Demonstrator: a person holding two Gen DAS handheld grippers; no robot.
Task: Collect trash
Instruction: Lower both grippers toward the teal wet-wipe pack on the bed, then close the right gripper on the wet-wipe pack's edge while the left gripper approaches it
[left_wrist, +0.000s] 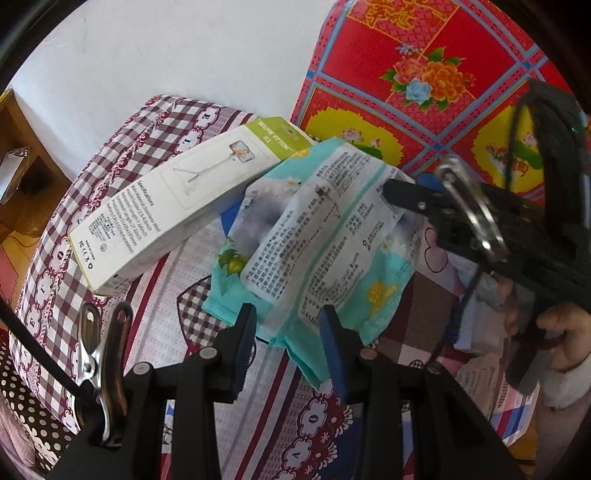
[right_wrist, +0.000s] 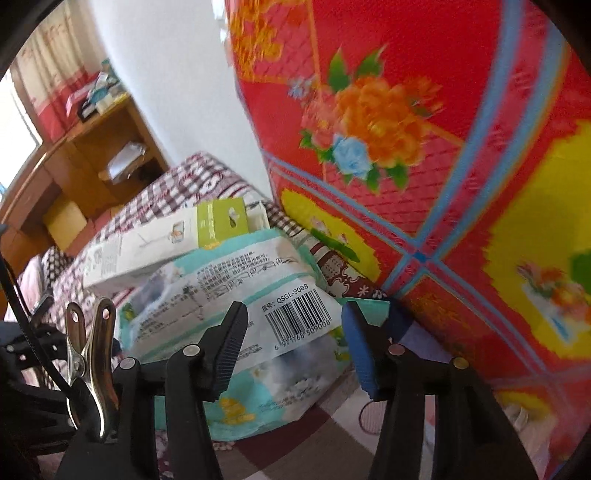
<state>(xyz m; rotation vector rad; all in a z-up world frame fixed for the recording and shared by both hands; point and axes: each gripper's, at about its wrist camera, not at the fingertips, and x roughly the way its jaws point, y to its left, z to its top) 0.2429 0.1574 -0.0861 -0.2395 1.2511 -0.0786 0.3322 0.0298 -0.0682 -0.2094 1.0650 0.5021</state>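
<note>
A crumpled teal and white printed bag (left_wrist: 325, 236) fills the middle of the left wrist view, its near edge raised off the checked bedcover (left_wrist: 155, 332). My left gripper (left_wrist: 288, 317) is shut on that near edge, with one corner hanging below the fingers. A white box with a green end (left_wrist: 166, 210) leans on the bag's far left side. From the right, my right gripper (left_wrist: 406, 184) reaches over the bag's far end. In the right wrist view the right gripper (right_wrist: 291, 317) stands open, the barcode end of the bag (right_wrist: 295, 314) between its fingers, and the white box (right_wrist: 147, 251) lies behind.
A red quilt with flower prints (left_wrist: 424, 81) stands upright close on the right and behind. A wooden shelf unit (right_wrist: 85, 162) stands by the white wall at the left. Loose papers (left_wrist: 476, 376) lie on the bedcover under a person's hand (left_wrist: 565, 332).
</note>
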